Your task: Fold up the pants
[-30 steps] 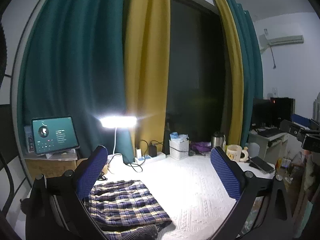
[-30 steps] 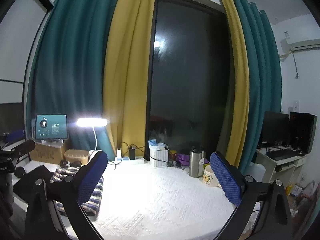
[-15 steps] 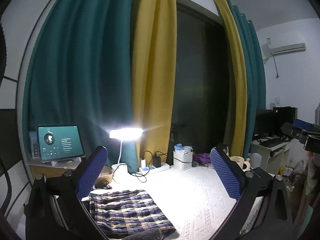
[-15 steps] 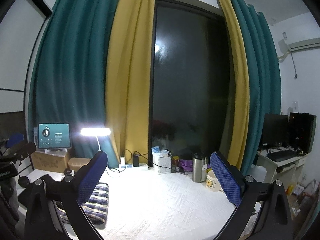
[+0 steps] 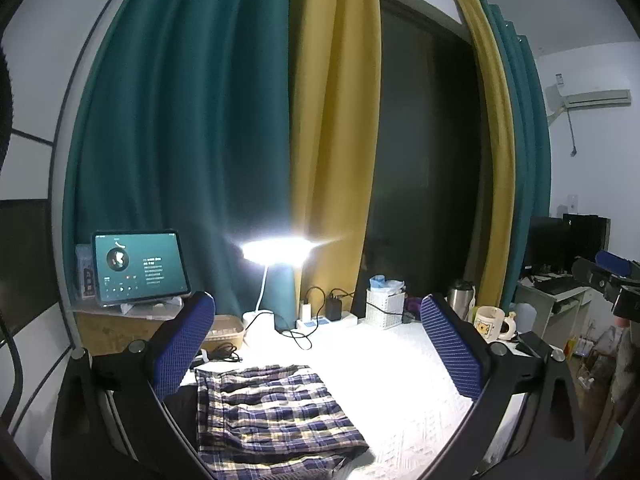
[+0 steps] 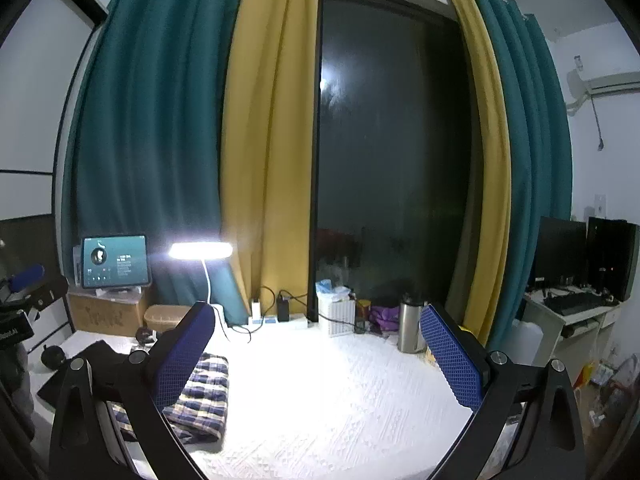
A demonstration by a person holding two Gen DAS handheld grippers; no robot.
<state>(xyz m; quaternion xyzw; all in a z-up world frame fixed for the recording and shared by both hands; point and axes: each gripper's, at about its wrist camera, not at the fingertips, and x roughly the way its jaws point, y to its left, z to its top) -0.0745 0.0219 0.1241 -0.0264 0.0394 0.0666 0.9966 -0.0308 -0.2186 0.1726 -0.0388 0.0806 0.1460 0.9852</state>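
The plaid pants (image 5: 272, 412) lie folded into a compact rectangle at the left-hand part of the white textured worktop (image 5: 400, 380), beside a dark garment (image 6: 92, 354), and the fold looks complete. Both the left gripper (image 5: 316, 348) and the right gripper (image 6: 316, 352) have risen over the last second, tilting toward the curtains, fingers spread wide and holding nothing. Open worktop lies to the right of the pants; the lamp (image 5: 276, 250), cables, basket (image 5: 386, 306) and mug (image 5: 490, 322) crowd the far edge.

Black frames, silver screws, blue textured fingers (image 5: 184, 344)
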